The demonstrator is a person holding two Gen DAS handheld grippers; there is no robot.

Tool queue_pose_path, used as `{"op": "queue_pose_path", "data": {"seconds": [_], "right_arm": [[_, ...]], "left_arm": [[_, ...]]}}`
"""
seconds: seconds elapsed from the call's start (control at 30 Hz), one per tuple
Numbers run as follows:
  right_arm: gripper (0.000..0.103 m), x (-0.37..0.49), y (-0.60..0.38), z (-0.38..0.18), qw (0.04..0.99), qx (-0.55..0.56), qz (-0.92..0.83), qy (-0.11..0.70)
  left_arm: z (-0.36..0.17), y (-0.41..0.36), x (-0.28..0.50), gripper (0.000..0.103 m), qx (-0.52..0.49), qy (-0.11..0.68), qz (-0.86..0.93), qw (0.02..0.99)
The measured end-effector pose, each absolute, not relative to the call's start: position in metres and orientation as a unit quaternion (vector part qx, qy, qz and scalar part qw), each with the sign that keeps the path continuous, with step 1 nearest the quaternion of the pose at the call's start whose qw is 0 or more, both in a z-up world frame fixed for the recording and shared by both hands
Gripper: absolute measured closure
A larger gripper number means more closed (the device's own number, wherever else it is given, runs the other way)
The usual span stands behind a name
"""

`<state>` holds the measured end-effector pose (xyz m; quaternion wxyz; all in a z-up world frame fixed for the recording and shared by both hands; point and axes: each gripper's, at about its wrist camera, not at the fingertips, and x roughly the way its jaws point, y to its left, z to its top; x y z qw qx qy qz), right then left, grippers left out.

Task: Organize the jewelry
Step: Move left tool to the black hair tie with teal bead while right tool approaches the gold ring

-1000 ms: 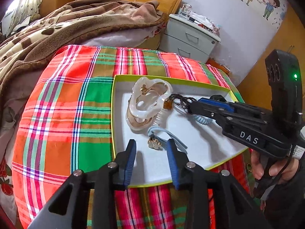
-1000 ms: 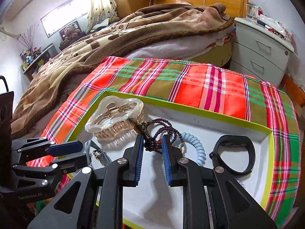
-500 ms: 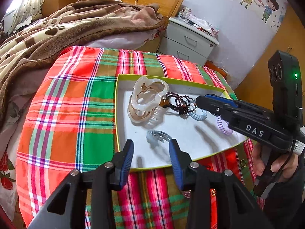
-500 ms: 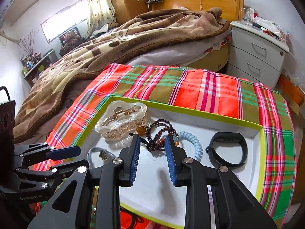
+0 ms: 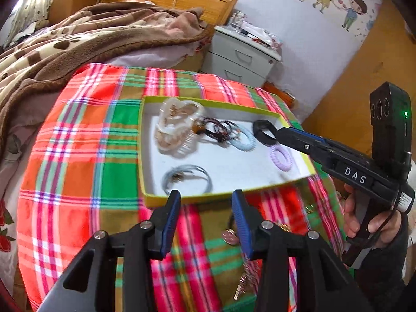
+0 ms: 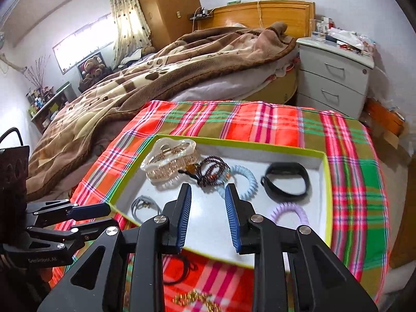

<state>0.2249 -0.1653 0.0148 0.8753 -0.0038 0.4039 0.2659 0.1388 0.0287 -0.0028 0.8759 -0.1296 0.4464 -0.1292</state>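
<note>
A white tray with a lime rim lies on a plaid cloth. It holds a clear hair claw, a dark bead bracelet, a blue coil tie, a black band, a purple coil tie and a grey cord. My left gripper is open and empty, just in front of the tray's near rim. My right gripper is open and empty above the tray's near part.
Loose jewelry lies on the cloth in front of the tray: a coin-like pendant, a gold chain and a black cord. A bed with a brown blanket and a white nightstand stand behind.
Both grippers have drawn back and up from the tray, empty. The right gripper's jaws have opened wider. The grey cord now lies free in the tray.
</note>
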Motion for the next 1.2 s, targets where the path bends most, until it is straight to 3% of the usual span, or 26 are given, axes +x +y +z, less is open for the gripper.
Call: {"op": "queue_pose_path", "data": {"seconds": [1.07, 1.2], "right_arm": [[0.075, 0.126, -0.264, 0.013, 0.919, 0.044, 0.168, 0.354], [0.075, 0.121, -0.274, 0.015, 0.923, 0.047, 0.16, 0.347]], "left_arm": [[-0.044, -0.032, 0.14, 0.061, -0.081, 0.505, -0.145, 0.847], [-0.043, -0.034, 0.139, 0.076, -0.051, 0.505, -0.127, 0.853]]}}
